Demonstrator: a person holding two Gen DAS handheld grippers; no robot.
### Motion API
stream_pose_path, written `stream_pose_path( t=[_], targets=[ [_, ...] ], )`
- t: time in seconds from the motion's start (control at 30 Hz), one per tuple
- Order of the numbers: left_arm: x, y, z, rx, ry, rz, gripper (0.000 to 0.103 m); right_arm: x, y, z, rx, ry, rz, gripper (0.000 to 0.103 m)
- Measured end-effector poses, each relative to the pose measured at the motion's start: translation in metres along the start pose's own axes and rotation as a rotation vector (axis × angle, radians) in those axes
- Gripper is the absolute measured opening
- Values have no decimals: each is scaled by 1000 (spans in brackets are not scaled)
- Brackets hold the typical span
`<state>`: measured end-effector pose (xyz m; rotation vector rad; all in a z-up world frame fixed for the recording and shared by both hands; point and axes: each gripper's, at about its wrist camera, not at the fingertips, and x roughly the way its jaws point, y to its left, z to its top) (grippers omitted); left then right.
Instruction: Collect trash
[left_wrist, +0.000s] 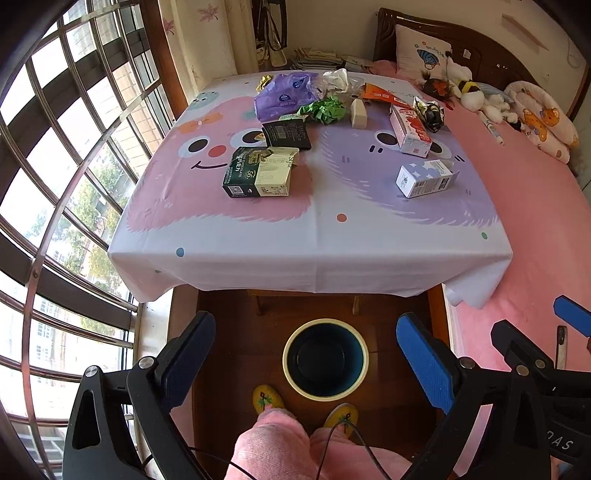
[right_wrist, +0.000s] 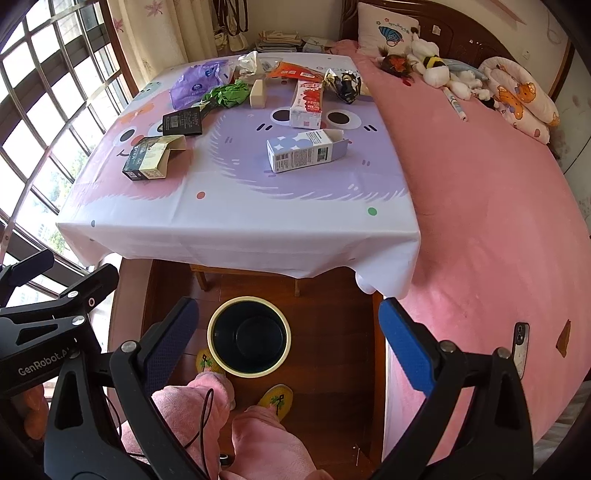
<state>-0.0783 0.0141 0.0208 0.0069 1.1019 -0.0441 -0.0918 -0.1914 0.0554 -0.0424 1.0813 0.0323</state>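
Note:
Trash lies on the cartoon tablecloth (left_wrist: 258, 236): a green chocolate box (left_wrist: 258, 171) (right_wrist: 153, 157), a black packet (left_wrist: 287, 134) (right_wrist: 183, 122), a blue-white carton (left_wrist: 426, 178) (right_wrist: 306, 149), a red-white carton (left_wrist: 410, 129) (right_wrist: 307, 104), a purple bag (left_wrist: 284, 94) (right_wrist: 199, 79), green crumpled paper (left_wrist: 325, 109) (right_wrist: 229, 94). A round bin (left_wrist: 325, 360) (right_wrist: 248, 336) stands on the floor before the table, empty. My left gripper (left_wrist: 306, 362) and right gripper (right_wrist: 288, 343) are open and empty, above the bin, short of the table.
A pink bed (right_wrist: 480, 203) runs along the table's right side, with plush toys (right_wrist: 432, 68), a pen (right_wrist: 455, 104) and a phone (right_wrist: 521, 347). A barred window (left_wrist: 66, 166) is on the left. My legs and yellow slippers (left_wrist: 267, 397) are beside the bin.

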Motion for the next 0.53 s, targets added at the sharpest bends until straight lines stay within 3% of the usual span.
stream_pose_path(
  t=[0.53],
  targets=[
    [1, 6, 5, 23, 1, -7, 100, 0, 3, 4, 21, -10, -4, 97]
  ],
)
